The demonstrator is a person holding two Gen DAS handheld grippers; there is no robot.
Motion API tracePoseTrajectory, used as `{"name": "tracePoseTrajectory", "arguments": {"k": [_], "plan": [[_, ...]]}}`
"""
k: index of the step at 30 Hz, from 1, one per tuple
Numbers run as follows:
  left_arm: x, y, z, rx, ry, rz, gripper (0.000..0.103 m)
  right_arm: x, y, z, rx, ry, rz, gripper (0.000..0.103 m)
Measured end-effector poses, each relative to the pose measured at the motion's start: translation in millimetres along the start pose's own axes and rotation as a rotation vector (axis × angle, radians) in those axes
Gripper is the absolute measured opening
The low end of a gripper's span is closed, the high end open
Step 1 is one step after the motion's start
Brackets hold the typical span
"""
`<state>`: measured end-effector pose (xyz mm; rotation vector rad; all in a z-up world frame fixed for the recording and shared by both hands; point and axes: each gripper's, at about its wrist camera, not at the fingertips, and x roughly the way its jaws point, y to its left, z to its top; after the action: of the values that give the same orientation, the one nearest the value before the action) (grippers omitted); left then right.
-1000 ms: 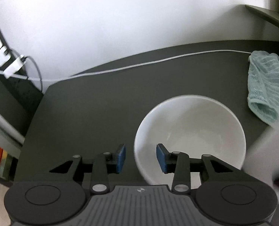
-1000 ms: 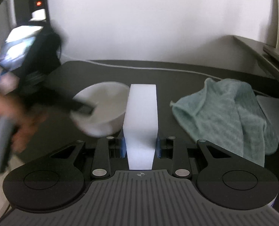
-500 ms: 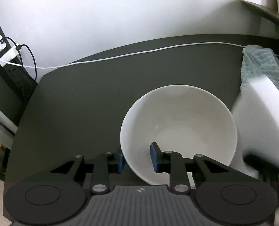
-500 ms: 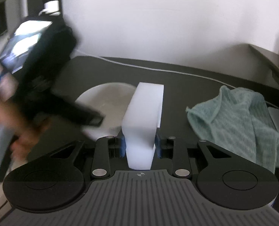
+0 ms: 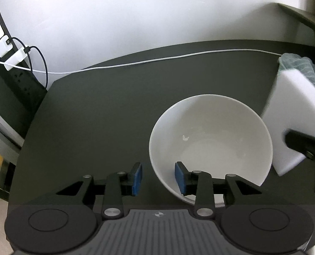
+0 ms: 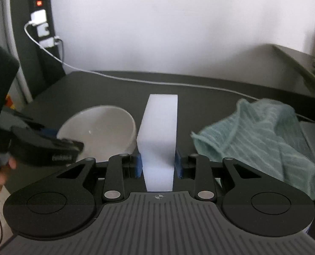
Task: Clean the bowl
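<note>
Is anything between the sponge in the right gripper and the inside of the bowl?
Nothing visible. The sponge, clamped in the right gripper, sits just right of the bowl, whose open inside is unobstructed. The left gripper straddles the bowl's near rim, away from the sponge's side.

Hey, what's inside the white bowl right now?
The bowl looks nearly empty: one small pale fleck on its inner wall. The left tool straddles the near rim, its right pad inside, hiding some wall.
</note>
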<state>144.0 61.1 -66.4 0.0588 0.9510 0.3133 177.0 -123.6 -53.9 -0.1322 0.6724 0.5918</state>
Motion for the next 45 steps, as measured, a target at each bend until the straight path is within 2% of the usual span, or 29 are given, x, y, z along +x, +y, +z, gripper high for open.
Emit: {"name": "tracePoseTrajectory", "arguments": {"k": [4,9,11,18,22,27,30,34,36,38,41,45], "plan": [[5,1,2,0.014,0.005,-0.025,0.031,-9,18,-8,-0.052,0.004,0.024,0.031],[13,-14,5,0.095,-0.038,0.043,0.035,-35,34,-26,-0.032,0.013,0.062,0.033],[17,-16,9,0.112,-0.054,0.041,0.037,-48,39,-33,0.012,0.014,0.148,0.032],[0,-11,6,0.064,-0.050,0.036,0.039,-48,16,-21,0.055,-0.012,0.051,0.032],[-12,-2,1,0.002,-0.042,0.018,0.039,-21,7,-7,0.004,-0.011,-0.002,0.032],[-13,-1,-1,-0.014,-0.031,-0.031,0.039,6,11,-1,-0.054,-0.013,0.025,0.033],[-5,-5,-1,-0.013,-0.009,-0.050,0.036,-4,24,-6,-0.086,-0.012,0.036,0.033],[-1,-6,-1,-0.021,-0.015,-0.057,0.041,-32,48,-23,-0.109,-0.014,0.040,0.033],[0,-6,-1,-0.019,-0.019,-0.062,0.042,-45,52,-30,-0.091,-0.021,0.079,0.033],[1,-8,0,-0.019,-0.016,-0.066,0.042,-51,46,-30,-0.058,-0.033,0.090,0.033],[1,-9,0,-0.019,-0.014,-0.065,0.042,-42,36,-21,-0.052,-0.043,0.009,0.033],[2,-9,-1,-0.036,-0.002,-0.077,0.042,-11,20,-6,-0.022,-0.016,0.035,0.033]]}}
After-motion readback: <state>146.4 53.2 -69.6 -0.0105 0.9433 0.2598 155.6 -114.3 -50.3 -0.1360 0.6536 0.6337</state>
